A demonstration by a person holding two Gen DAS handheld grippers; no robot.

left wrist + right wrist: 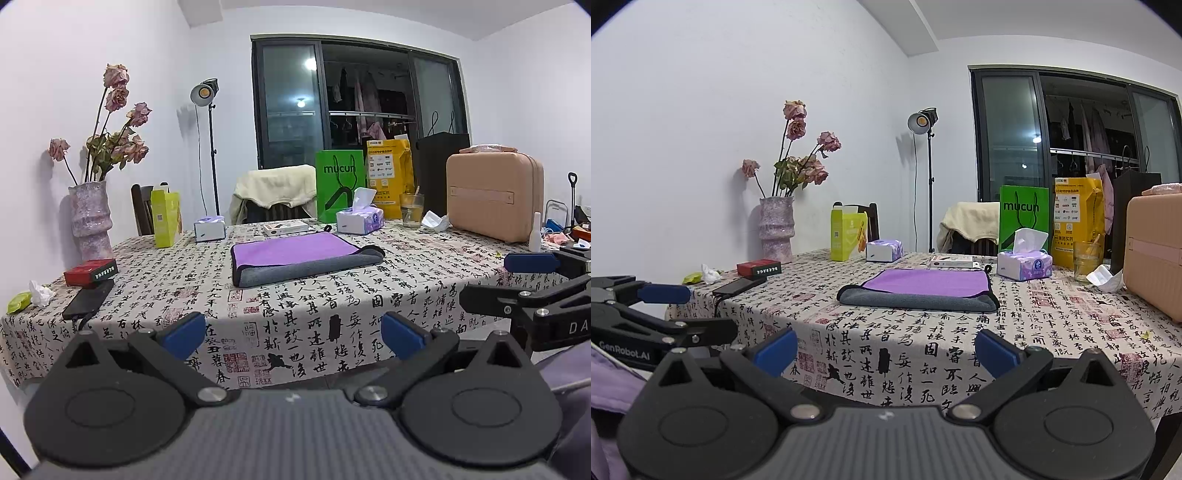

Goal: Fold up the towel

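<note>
- Bench (332,295) under a calligraphy-print cloth.
- On it: folded purple-grey towel (299,260), vase (90,221), tissue packs (358,219), glass (411,210), beige case (495,192), phone (86,299).

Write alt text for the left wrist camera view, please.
A purple and grey towel, already folded over, lies flat on a table covered in a calligraphy-print cloth. The open left gripper hangs before the near table edge, holding nothing.

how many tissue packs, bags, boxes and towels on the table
tissue packs: 2 (one, one with a tissue sticking up)
paper bags: 3 (green, yellow, black)
boxes: 3 (lime, red, white flat)
towels: 1
total: 9
</note>
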